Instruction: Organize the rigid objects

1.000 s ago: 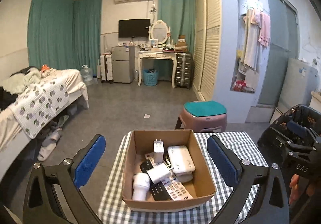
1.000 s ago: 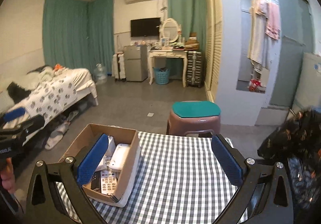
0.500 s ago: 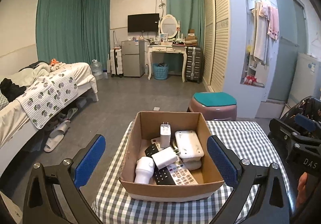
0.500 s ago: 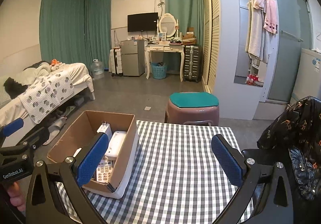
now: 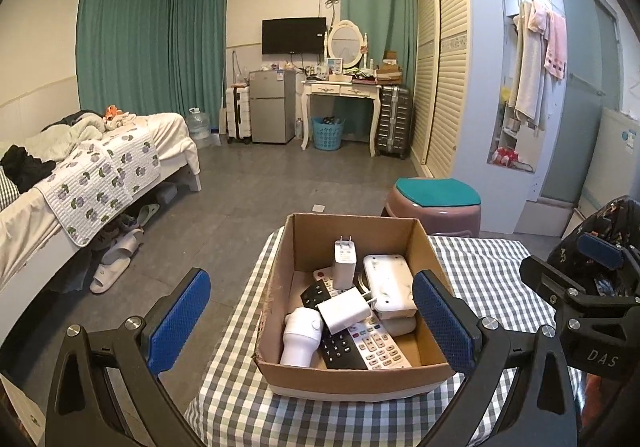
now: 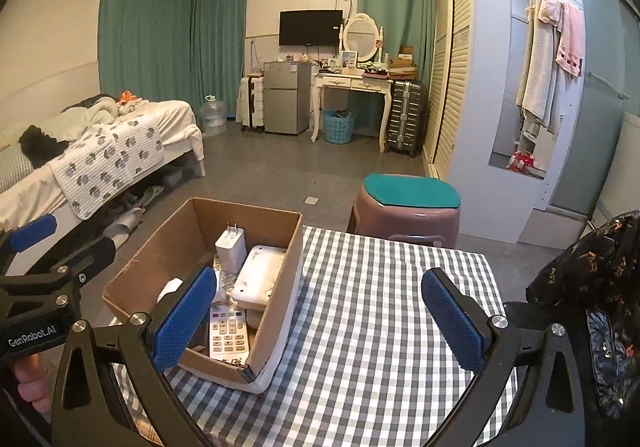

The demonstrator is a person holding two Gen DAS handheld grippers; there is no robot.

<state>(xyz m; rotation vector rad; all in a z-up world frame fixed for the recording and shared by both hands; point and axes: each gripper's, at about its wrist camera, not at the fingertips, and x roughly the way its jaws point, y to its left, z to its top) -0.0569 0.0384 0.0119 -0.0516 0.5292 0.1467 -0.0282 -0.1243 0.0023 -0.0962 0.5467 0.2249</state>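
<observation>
An open cardboard box [image 5: 352, 379] stands on the left part of a table with a checked cloth [image 5: 500, 279]. In it are an upright white charger [image 5: 345, 261], a white router [image 5: 387, 281], a white adapter [image 5: 344, 309], a white cylinder [image 5: 300, 335], a black remote [image 5: 340, 347] and a white remote [image 5: 376, 345]. My left gripper [image 5: 310, 321] is open just before the box, its blue pads on either side of it. My right gripper [image 6: 318, 319] is open over the bare cloth [image 6: 380, 307], to the right of the box [image 6: 280, 295]. Neither holds anything.
A pink stool with a teal seat [image 6: 408, 203] stands behind the table. A black flowered bag [image 6: 592, 287] sits at the table's right edge. A bed [image 5: 100, 167] with slippers under it is at the left. Open floor lies beyond.
Both views have shifted: the box sits higher in the left wrist view and shows more fully in the right wrist view. Both grippers stay open; the box's contents have not moved.
</observation>
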